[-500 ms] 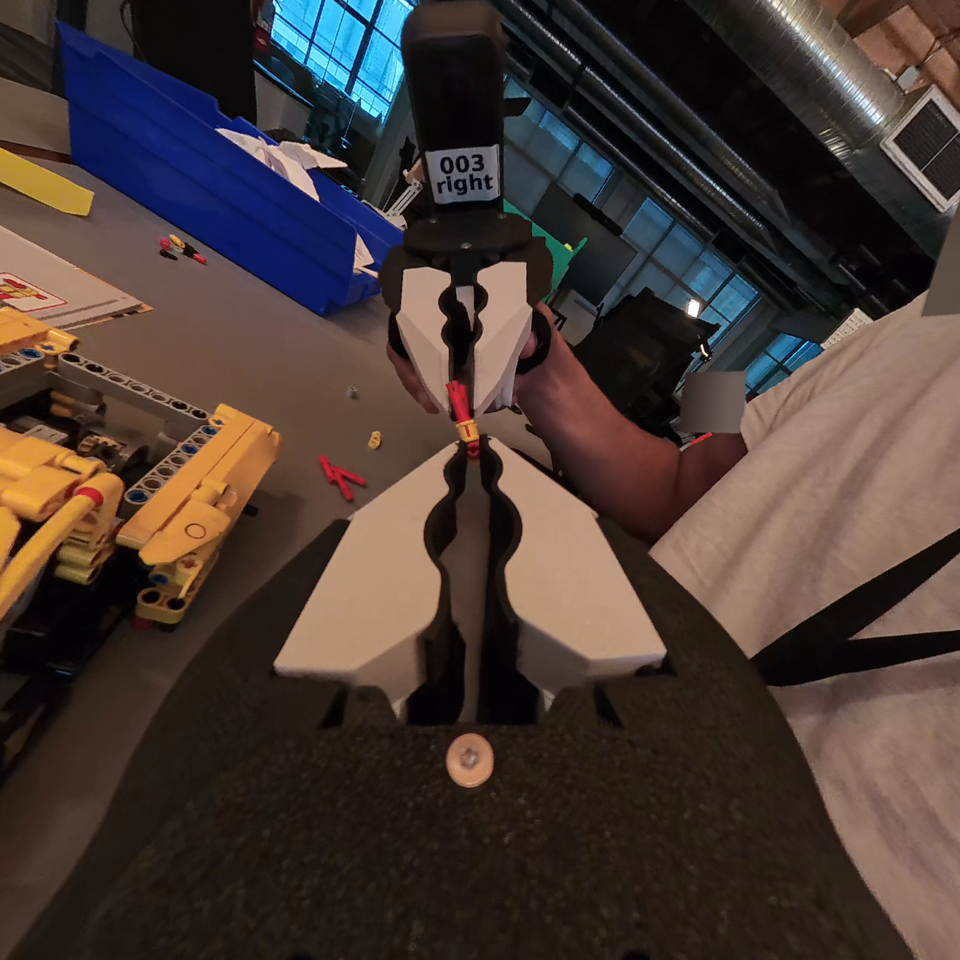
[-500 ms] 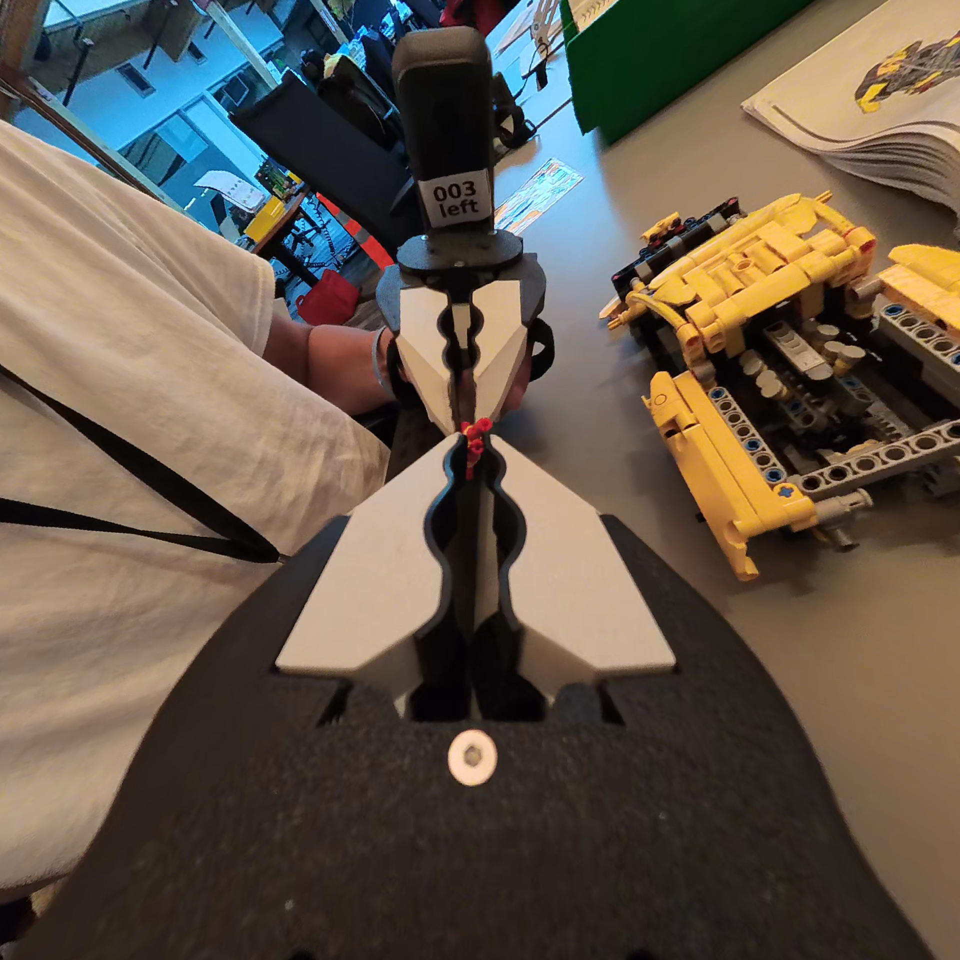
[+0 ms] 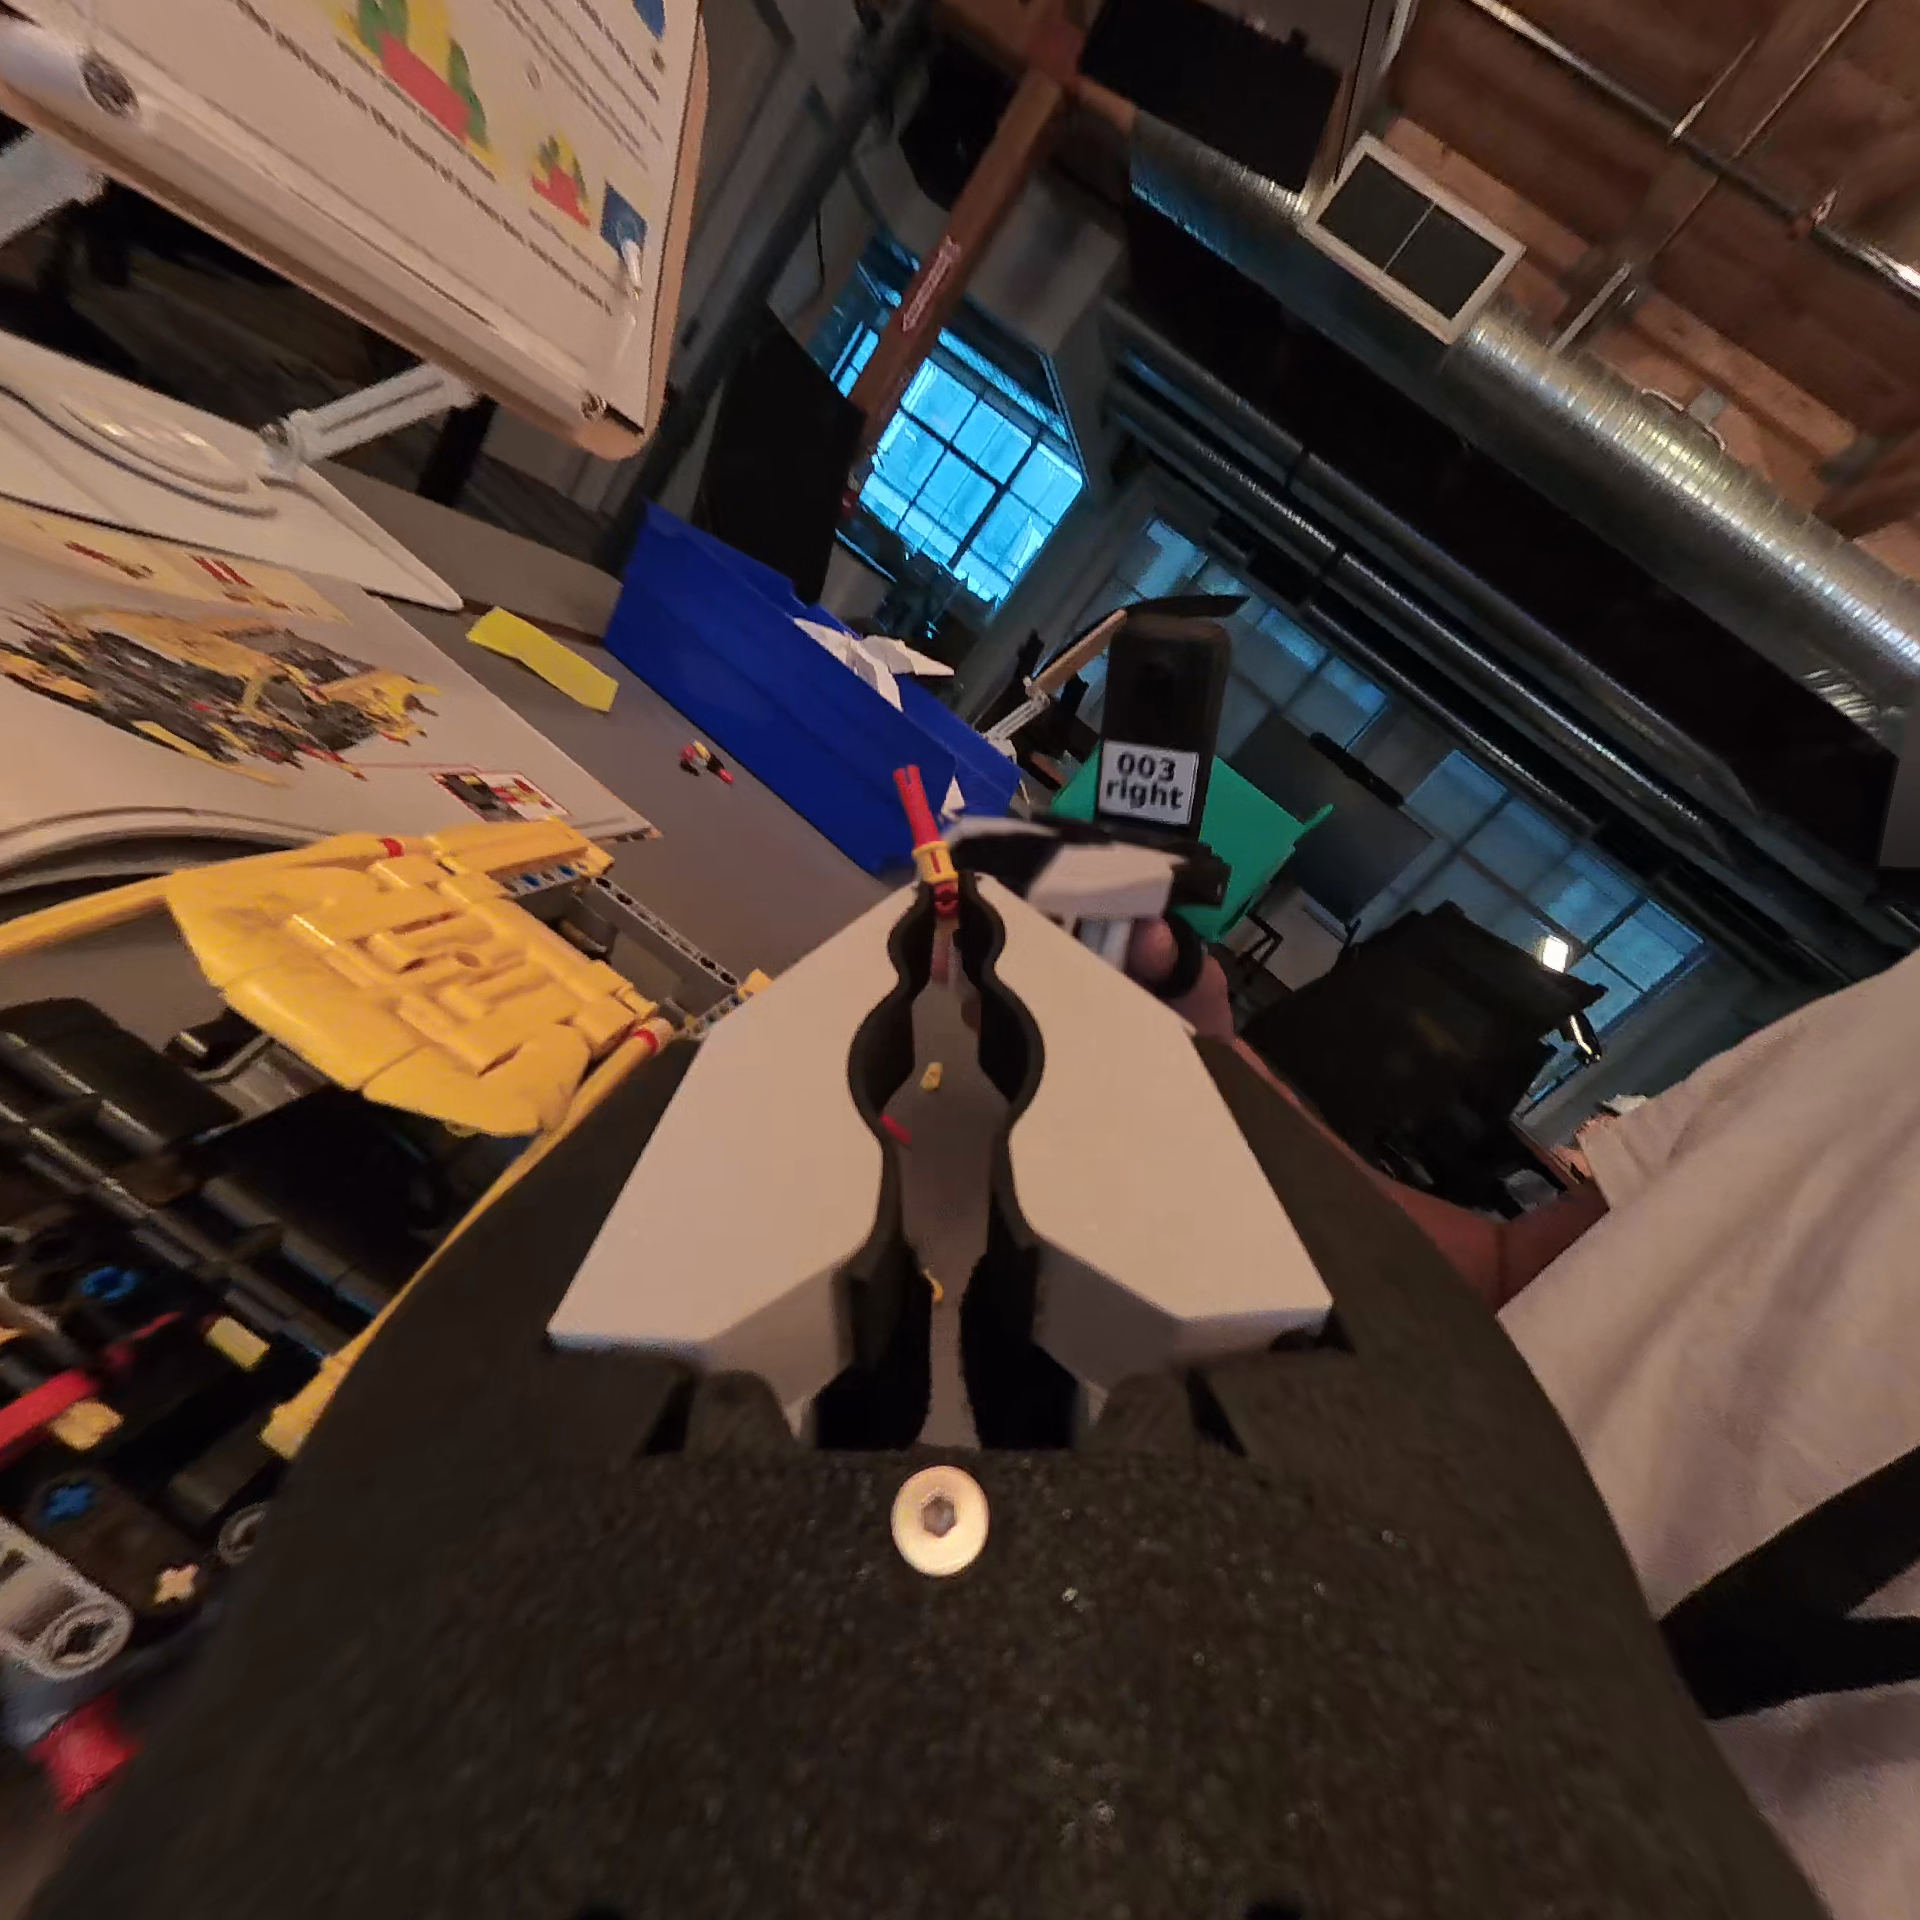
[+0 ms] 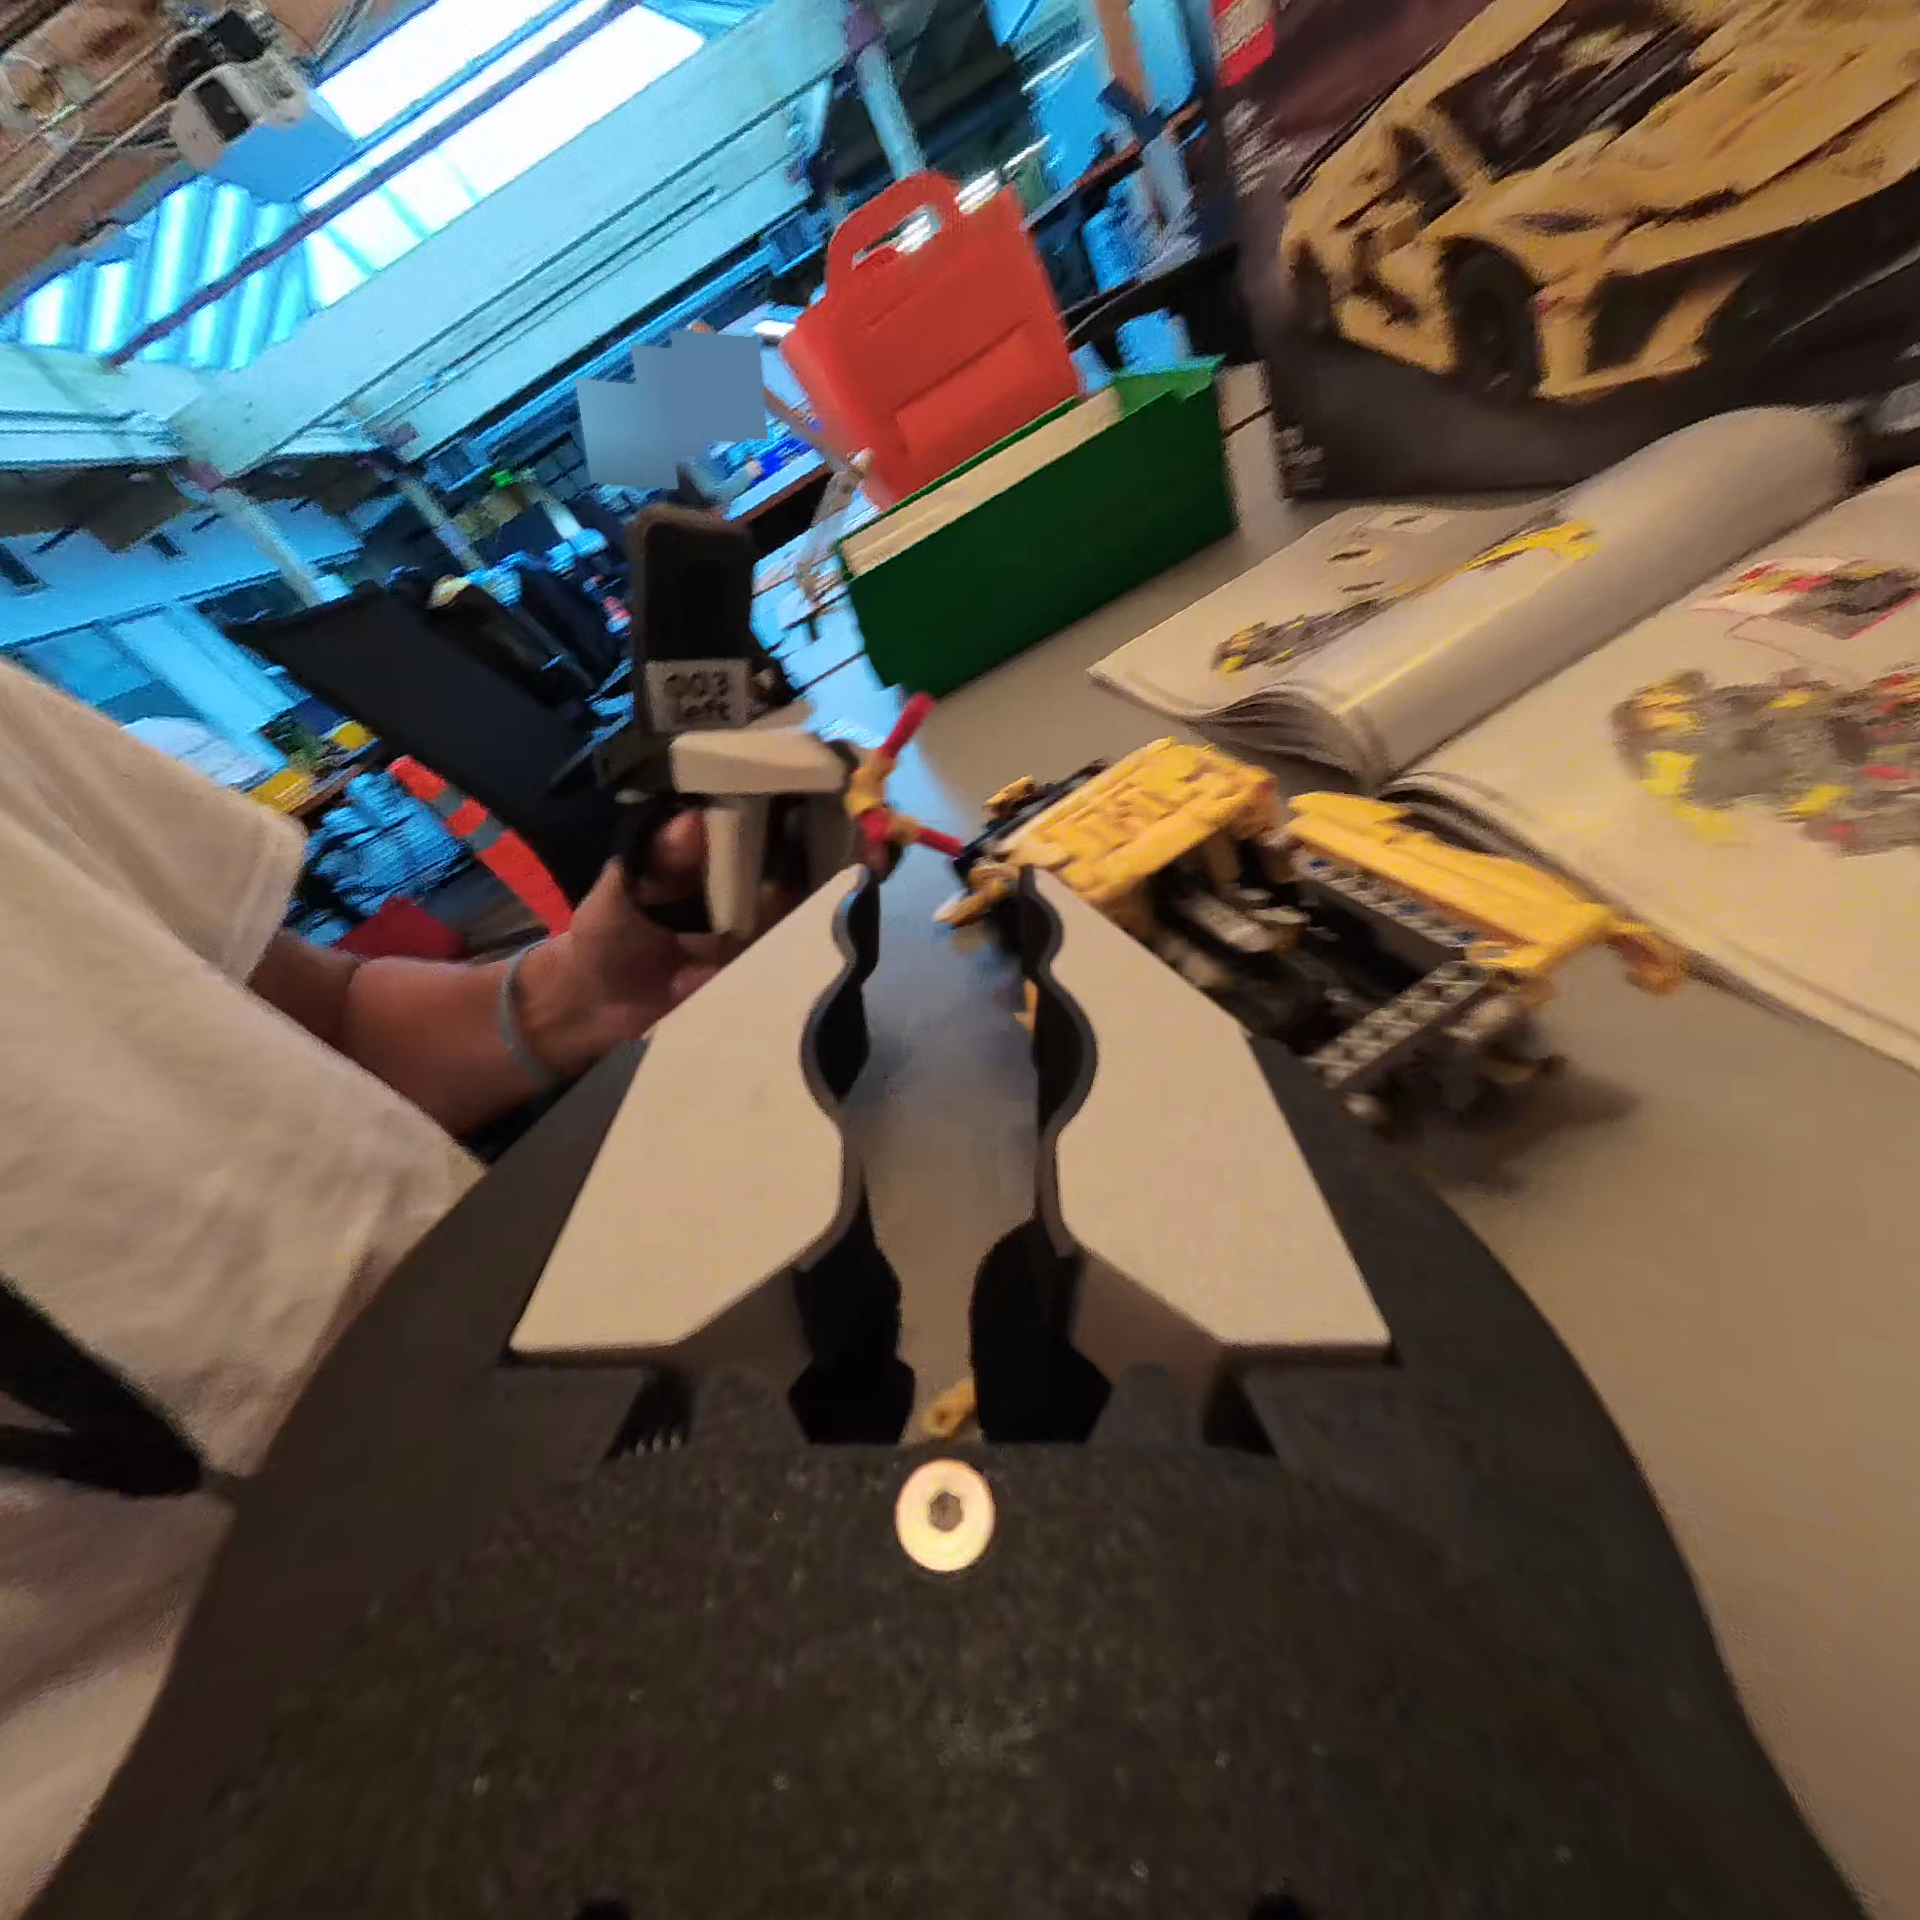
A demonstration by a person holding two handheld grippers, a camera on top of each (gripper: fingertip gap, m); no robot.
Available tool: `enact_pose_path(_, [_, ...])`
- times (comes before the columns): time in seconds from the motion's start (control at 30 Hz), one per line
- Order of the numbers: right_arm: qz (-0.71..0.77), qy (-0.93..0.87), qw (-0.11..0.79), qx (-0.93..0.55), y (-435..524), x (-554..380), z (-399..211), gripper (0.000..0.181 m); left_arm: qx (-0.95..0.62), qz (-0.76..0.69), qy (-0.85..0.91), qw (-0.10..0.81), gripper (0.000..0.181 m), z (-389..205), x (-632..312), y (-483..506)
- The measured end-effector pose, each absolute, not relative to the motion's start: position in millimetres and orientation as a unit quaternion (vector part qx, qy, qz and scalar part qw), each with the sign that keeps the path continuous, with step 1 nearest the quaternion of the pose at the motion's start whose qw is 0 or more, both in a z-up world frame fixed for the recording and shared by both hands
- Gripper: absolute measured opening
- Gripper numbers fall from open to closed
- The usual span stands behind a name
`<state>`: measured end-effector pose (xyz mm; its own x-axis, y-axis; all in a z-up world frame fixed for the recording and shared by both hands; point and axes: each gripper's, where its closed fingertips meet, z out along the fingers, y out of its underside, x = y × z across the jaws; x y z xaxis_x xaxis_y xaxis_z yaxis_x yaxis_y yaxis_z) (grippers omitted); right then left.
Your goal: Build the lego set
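Red plastic axle with a yellow bush point(image 3: 932, 854) sits pinched at the very tips of the left tongs point(image 3: 940, 902) above the grey counter point(image 4: 1621, 1226), while the right tongs point(image 4: 948, 891) stand spread and empty, so any knock could twist it loose.

Each view is taken close along its own fingers, low over the table point(image 4: 1714, 1195). The yellow model point(image 3: 416, 977) point(image 4: 1299, 862) is shared, and each opposite gripper is seen.
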<state>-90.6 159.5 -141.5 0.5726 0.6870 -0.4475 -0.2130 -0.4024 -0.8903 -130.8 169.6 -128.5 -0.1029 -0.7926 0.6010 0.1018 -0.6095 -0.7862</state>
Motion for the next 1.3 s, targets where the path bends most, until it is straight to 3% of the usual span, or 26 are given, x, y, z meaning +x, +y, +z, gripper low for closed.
enact_pose_path(0.13, [0.567,-0.159,0.405,-0.699,143.6,-133.0,-144.5,0.023,-0.574,-0.695,0.284,0.327,0.004,-123.4,-130.7,172.7])
enact_pose_path(0.27, [0.659,-0.135,0.351,-0.652,139.5,-145.9,-130.6,0.032,-0.558,-0.707,0.294,0.321,0.004,-118.9,-128.3,164.8])
enact_pose_path(0.5, [0.663,-0.103,0.378,-0.638,150.6,-130.8,-125.4,0.032,-0.560,-0.712,0.297,0.303,0.004,-122.3,-122.9,160.7])
enact_pose_path(0.9, [0.631,-0.083,0.413,-0.651,160.6,-114.2,-129.0,0.006,-0.562,-0.720,0.290,0.285,0.004,-123.9,-114.0,158.9])
enact_pose_path(1.3, [0.638,-0.082,0.396,-0.655,154.4,-112.2,-133.0,0.004,-0.561,-0.723,0.301,0.267,0.004,-127.4,-112.9,151.6])
